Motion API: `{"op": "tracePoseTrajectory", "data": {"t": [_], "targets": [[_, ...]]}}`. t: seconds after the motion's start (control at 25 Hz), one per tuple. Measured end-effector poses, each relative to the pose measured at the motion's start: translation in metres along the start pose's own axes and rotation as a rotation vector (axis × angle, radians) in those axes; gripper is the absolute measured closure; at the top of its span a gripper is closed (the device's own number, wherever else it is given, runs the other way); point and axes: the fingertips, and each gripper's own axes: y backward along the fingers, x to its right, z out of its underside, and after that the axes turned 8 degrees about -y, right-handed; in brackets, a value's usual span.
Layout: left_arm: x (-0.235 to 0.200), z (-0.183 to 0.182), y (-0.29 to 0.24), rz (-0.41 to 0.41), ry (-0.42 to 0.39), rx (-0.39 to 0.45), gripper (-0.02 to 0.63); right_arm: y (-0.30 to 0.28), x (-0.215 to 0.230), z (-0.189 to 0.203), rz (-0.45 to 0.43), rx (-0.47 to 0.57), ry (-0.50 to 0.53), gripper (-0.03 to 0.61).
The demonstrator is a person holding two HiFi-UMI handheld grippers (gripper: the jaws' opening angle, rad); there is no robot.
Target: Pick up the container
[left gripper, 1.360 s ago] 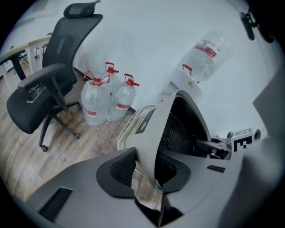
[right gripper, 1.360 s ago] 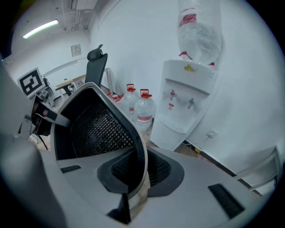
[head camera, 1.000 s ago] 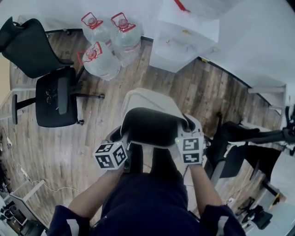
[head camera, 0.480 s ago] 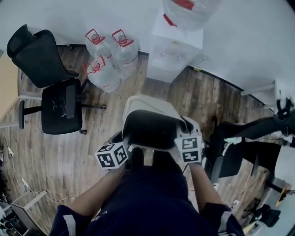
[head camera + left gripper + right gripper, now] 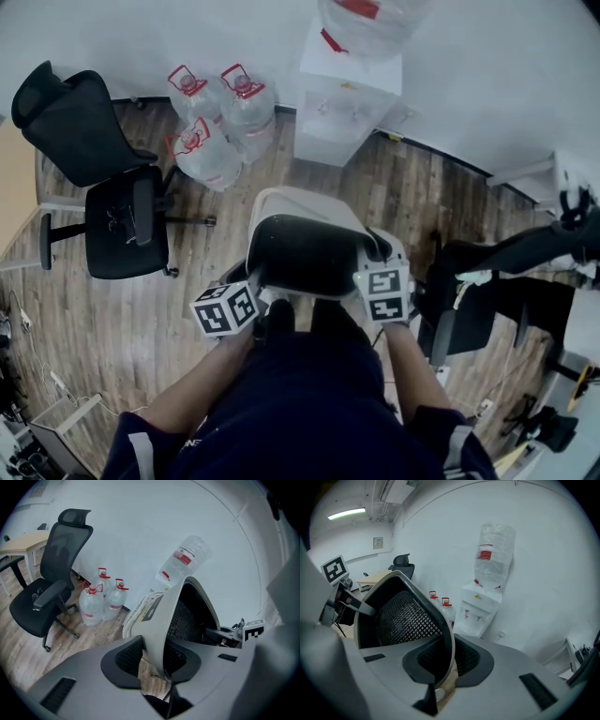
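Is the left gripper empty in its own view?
No, the left gripper is shut on the container, whose white wall runs between its two dark pads.

The container (image 5: 281,204) has a smooth, matt, pale plastic shell and a black mesh inside. The floor (image 5: 141,319) is matt wood planks. The water bottles (image 5: 225,122) are clear, glossy plastic. The chair (image 5: 112,225) seat looks like matt black cloth

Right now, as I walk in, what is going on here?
A person is holding a pale container with a dark mesh inside. The left gripper and the right gripper each have their jaws shut on opposite side walls. It hangs clear of the wooden floor, with water jugs and an office chair beyond.
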Motion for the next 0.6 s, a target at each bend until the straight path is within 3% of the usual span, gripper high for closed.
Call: {"op": "tracePoseTrajectory", "data": {"t": [0.6], "targets": [[-0.003,-0.027,-0.020,0.007,-0.006,0.005,0.494,-0.022,0.013,-0.019,0.006,0.006,-0.002,0.525]]}}
